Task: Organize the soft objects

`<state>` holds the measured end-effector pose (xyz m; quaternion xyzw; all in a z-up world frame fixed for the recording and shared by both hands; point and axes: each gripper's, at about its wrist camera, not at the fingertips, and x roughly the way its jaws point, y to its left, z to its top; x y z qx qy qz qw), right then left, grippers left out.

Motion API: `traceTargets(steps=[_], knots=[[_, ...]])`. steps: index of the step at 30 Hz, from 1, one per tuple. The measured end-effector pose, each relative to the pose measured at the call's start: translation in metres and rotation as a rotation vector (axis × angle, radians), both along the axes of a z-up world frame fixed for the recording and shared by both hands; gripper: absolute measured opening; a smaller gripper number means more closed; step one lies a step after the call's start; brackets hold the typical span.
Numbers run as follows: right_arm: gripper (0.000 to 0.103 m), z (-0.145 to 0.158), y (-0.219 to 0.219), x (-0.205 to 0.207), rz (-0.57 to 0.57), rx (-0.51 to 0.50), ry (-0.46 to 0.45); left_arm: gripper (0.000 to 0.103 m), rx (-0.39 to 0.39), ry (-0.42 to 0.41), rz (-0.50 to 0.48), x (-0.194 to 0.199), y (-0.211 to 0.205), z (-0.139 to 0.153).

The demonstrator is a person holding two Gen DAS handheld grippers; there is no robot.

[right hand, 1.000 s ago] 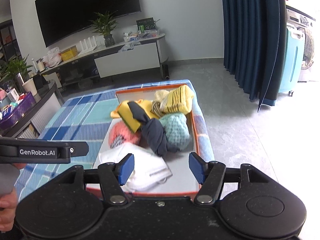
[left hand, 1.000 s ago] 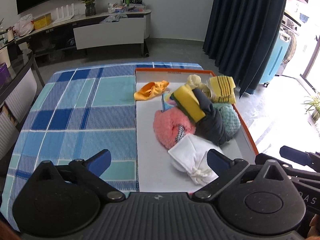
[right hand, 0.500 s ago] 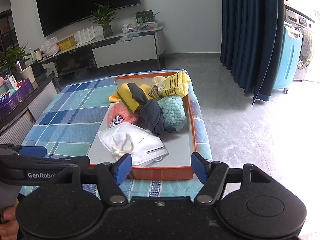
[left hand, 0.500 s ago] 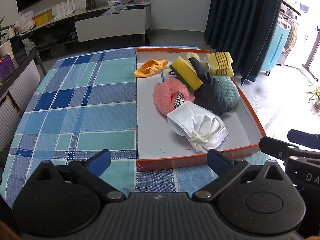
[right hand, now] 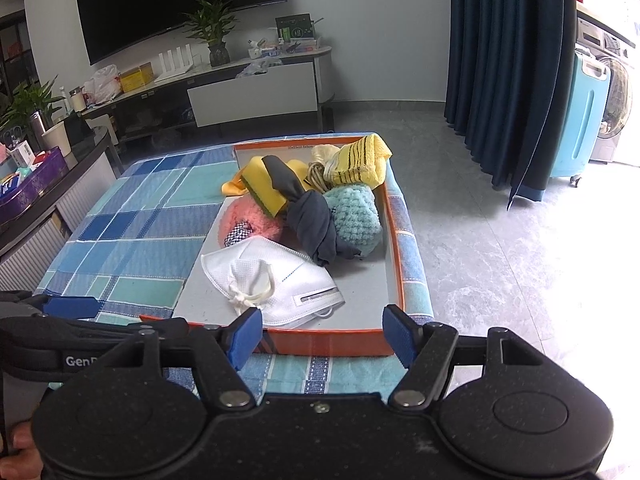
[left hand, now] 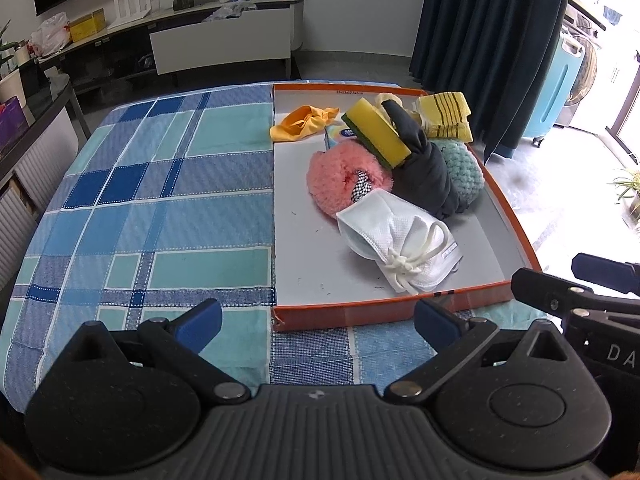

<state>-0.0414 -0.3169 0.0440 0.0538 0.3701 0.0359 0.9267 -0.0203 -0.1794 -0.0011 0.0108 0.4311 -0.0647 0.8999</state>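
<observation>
In the left wrist view, the bench (left hand: 152, 216) fills the middle of the frame under a woven blue and teal plaid cloth, and on its right half sits a shallow orange-walled tray (left hand: 360, 312) with a flat grey floor. The soft things are heaped toward the tray's upper right: a crumpled orange cloth (left hand: 302, 122) draped over the left wall, a yellow sponge (left hand: 378, 130) with a green scouring face tilted on top of a fluffy pink puff (left hand: 340, 182), a twisted dark grey cloth (left hand: 424, 168), a knobbly teal knit piece (left hand: 462, 168) against the right wall, and a folded yellow striped towel (left hand: 446, 120) in the far corner. A white face mask (left hand: 394, 240), dimpled, with knotted ear loops, lies nearest, alone on the floor of the tray. The left claw (left hand: 318, 320) hangs at the lower edge with its blue pads spread wide and nothing between them, short of the tray's near wall. The right claw's black frame juts in at the lower right. In the right wrist view, the same tray (right hand: 394, 248) lies in the centre, the mask (right hand: 276, 276) closest and the pile behind it. The right claw (right hand: 322, 334) has just been opening and stands spread and empty before the near wall. A dark curtain (right hand: 508, 64) hangs at upper right, a television (right hand: 176, 0) at upper left.
</observation>
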Motion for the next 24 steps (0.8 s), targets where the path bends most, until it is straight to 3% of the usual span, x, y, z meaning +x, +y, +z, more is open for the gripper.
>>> traceTargets(steps=[24], knots=[[0.080, -0.0049, 0.0003, 0.0020, 0.004, 0.005, 0.010, 0.103, 0.008, 0.008, -0.013, 0.0002, -0.0018, -0.0038]])
